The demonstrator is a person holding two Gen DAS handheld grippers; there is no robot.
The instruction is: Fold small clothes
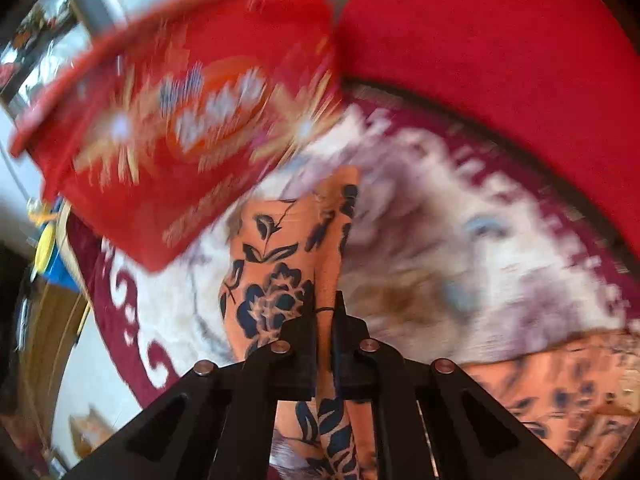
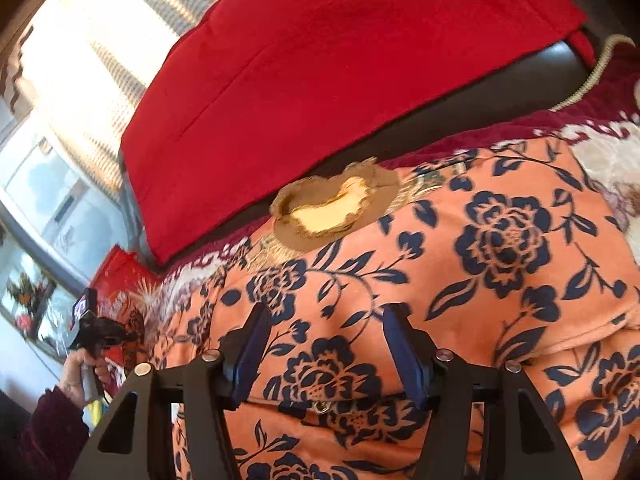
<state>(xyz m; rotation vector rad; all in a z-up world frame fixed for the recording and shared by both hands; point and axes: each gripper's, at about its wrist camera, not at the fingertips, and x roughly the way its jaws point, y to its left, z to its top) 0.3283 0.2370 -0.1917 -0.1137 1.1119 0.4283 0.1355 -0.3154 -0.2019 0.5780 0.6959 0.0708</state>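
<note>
L gripper pinched on orange floral garment edge, beside red cushion | R gripper fingers apart over garment, not gripping | risk: thin pinch slips w/ fast pull, fold skews

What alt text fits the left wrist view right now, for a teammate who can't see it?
The left tool is shut on a fold of the orange garment with navy flowers, above a maroon-and-white patterned blanket. A blurred red embroidered cushion and a plain red cushion lie beyond.
</note>
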